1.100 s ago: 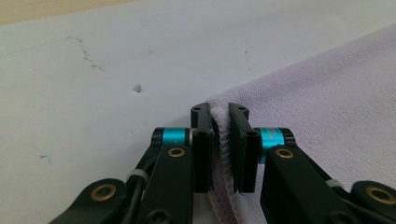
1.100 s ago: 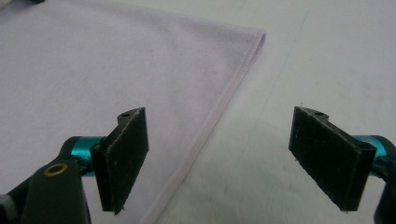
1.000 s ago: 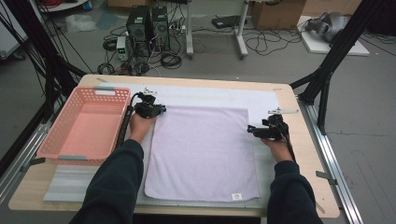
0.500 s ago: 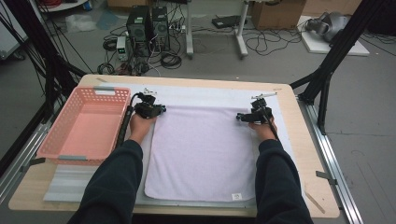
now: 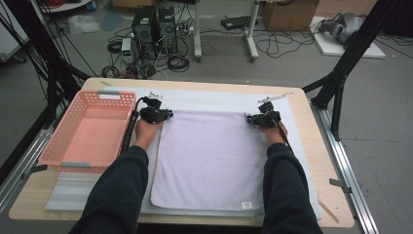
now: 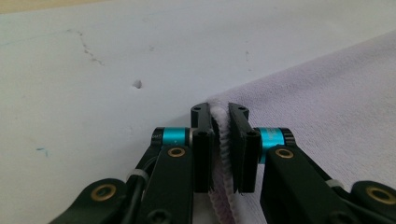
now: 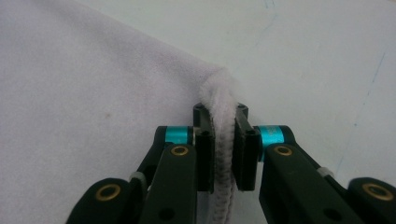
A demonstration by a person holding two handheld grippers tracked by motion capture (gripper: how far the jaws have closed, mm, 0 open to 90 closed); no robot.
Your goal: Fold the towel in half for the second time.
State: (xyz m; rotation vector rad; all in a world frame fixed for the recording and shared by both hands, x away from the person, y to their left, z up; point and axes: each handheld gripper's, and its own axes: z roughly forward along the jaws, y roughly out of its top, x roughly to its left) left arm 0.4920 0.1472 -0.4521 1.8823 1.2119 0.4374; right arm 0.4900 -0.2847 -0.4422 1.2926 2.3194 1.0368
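A pale lilac towel (image 5: 209, 161) lies flat on the white mat (image 5: 219, 100) in the high view. My left gripper (image 5: 167, 115) is shut on the towel's far left corner; in the left gripper view (image 6: 220, 116) the hem (image 6: 226, 154) is pinched between the black jaws. My right gripper (image 5: 251, 118) sits at the far right corner. Its jaws have just been closing, and in the right gripper view (image 7: 220, 112) they press on the bunched towel edge (image 7: 223, 140).
A pink plastic basket (image 5: 53, 141) stands at the table's left side, hollow inside. The wooden table (image 5: 321, 161) has a metal rail along its right edge. Cables, computer boxes and black frame legs crowd the floor beyond the far edge.
My right hand moved from the towel's right side up to its far right corner, and its jaws closed on the edge there. The left hand stayed put.
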